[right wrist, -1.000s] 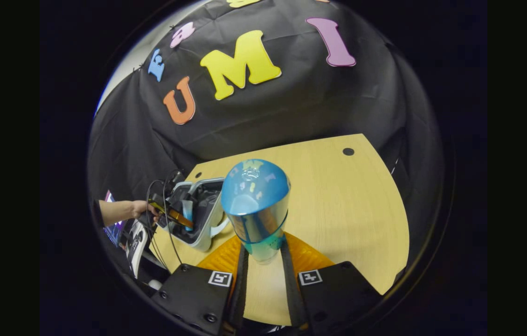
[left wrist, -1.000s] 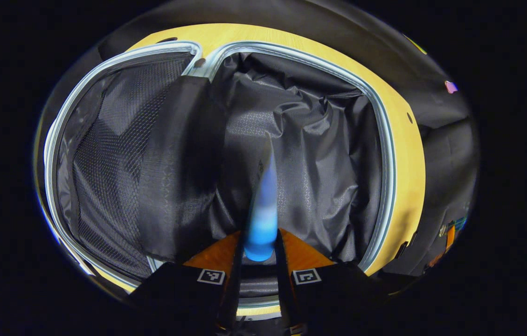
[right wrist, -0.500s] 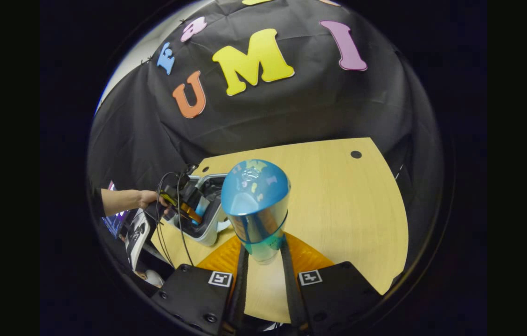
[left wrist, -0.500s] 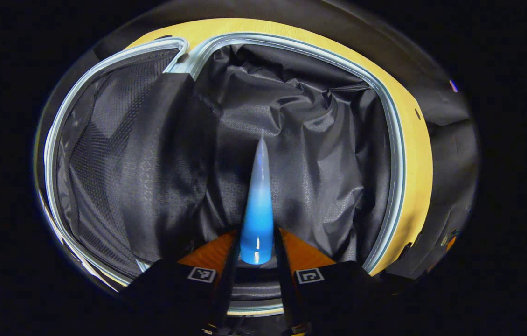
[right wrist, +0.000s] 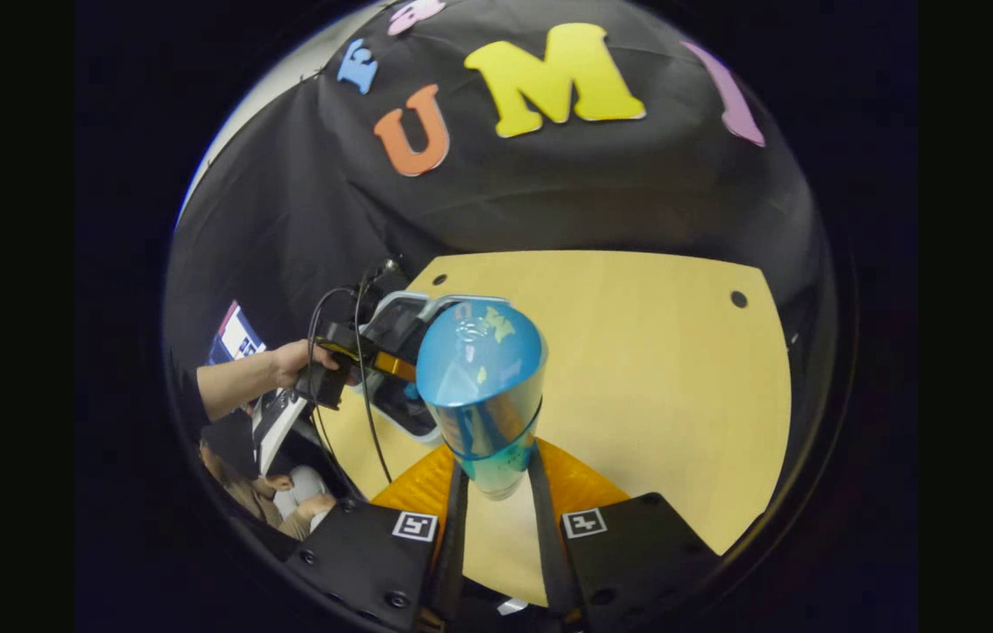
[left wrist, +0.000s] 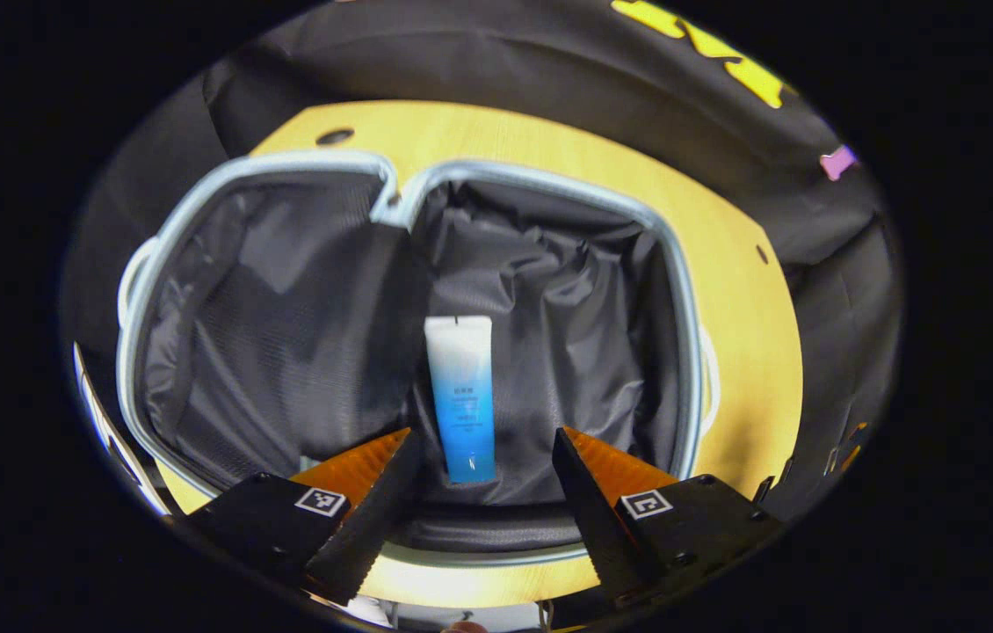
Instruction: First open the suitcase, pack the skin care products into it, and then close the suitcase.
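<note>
A white-to-blue skin care tube lies flat on the dark lining of the open suitcase, in the half just ahead of the left gripper, whose fingers are spread wide, clear of the tube on either side. The case rests on a pale wooden table with black cloth hanging behind it. In the right gripper view, the right gripper pinches a shiny blue bottle, cap pointing away, above bare tabletop. To its left, a hand holds the other gripper over the suitcase.
</note>
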`<act>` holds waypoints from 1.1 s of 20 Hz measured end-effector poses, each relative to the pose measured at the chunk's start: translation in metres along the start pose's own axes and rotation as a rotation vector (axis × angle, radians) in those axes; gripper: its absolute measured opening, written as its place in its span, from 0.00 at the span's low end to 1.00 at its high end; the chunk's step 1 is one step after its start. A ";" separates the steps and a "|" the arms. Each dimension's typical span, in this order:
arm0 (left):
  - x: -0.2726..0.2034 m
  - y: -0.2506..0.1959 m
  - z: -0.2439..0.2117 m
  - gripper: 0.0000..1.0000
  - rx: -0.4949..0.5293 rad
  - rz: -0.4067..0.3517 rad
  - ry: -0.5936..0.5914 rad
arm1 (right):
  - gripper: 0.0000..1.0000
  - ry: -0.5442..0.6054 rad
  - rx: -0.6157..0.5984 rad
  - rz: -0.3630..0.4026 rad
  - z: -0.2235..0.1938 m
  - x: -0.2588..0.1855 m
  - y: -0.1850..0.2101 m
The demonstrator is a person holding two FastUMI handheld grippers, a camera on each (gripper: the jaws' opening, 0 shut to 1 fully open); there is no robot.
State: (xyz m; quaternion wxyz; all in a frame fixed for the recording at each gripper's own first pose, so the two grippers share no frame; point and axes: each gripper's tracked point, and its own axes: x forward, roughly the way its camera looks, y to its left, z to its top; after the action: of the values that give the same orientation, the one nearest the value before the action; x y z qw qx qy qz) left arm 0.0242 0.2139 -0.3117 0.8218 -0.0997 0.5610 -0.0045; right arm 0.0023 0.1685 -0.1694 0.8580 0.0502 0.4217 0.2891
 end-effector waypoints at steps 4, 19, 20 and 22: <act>-0.082 -0.003 -0.001 0.99 -0.050 0.002 -0.279 | 0.35 0.106 -0.131 0.067 0.024 0.066 0.052; -0.202 -0.004 -0.111 0.98 -0.079 0.132 -0.652 | 0.35 0.594 0.207 -0.111 -0.035 0.285 0.077; -0.203 0.001 -0.114 0.98 -0.085 0.135 -0.652 | 0.35 0.602 0.205 -0.136 -0.035 0.286 0.071; -0.208 0.008 -0.114 0.98 -0.095 0.138 -0.668 | 0.35 0.620 0.222 -0.185 -0.040 0.291 0.060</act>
State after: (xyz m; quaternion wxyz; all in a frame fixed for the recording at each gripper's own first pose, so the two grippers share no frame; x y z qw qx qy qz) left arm -0.1589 0.2283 -0.1616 0.9529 -0.0957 0.2661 0.1101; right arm 0.0843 0.3687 -0.3773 0.7007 0.0146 0.6942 0.1640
